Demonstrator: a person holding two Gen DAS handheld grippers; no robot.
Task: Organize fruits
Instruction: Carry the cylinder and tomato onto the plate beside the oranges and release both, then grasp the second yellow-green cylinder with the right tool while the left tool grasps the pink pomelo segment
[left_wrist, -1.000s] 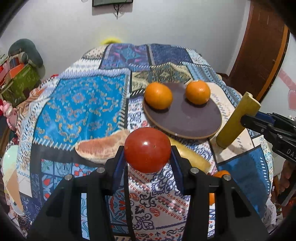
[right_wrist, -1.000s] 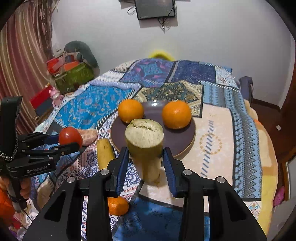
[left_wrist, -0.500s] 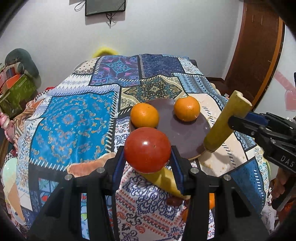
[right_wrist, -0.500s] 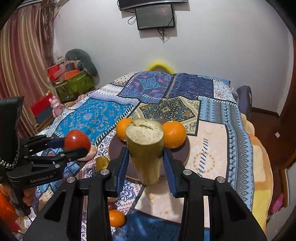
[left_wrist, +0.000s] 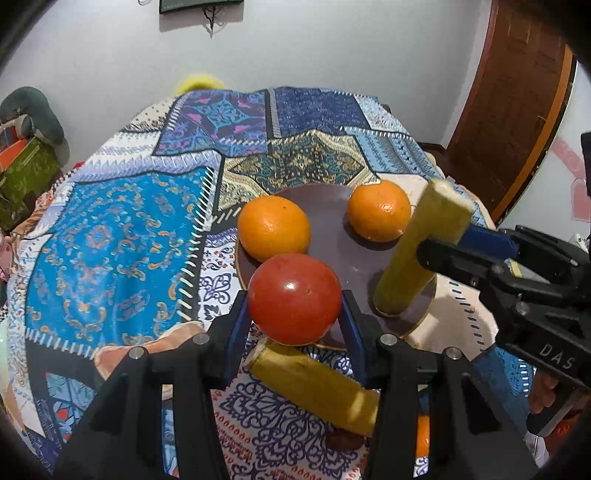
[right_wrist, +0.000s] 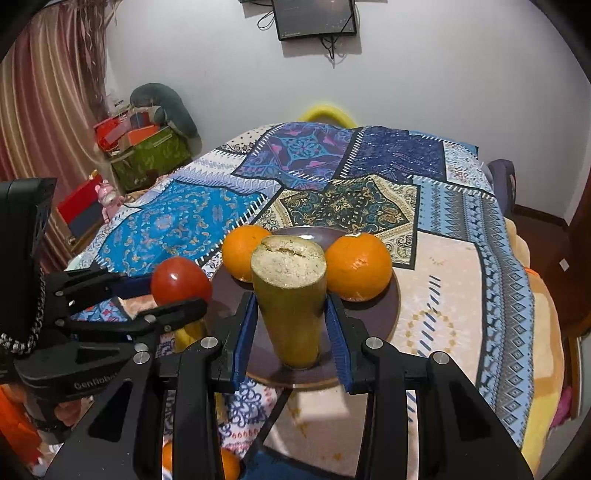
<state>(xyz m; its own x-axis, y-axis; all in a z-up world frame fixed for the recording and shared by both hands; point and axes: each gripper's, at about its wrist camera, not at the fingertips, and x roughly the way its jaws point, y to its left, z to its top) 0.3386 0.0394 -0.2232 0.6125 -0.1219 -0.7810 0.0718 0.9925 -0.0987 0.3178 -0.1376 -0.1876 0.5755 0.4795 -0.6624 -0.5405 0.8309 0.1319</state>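
Patchwork cloth (left_wrist: 110, 229) covers the table, dark round plate (left_wrist: 332, 221) near its middle, white wall behind.
Left gripper (left_wrist: 293, 321) clamped on a red tomato (left_wrist: 293, 297), held at the plate's near rim. Right gripper (right_wrist: 291, 328) clamped on a yellow-green cut banana piece (right_wrist: 290, 295), tilted, lower end at the plate's near edge; touching or just above, can't tell. Two oranges on the plate, one left (left_wrist: 273, 227), one right (left_wrist: 378, 210), apart. Second banana piece (left_wrist: 314, 387) lies on the cloth below the tomato. Pale fruit slice (left_wrist: 147, 350) on the cloth left of it.
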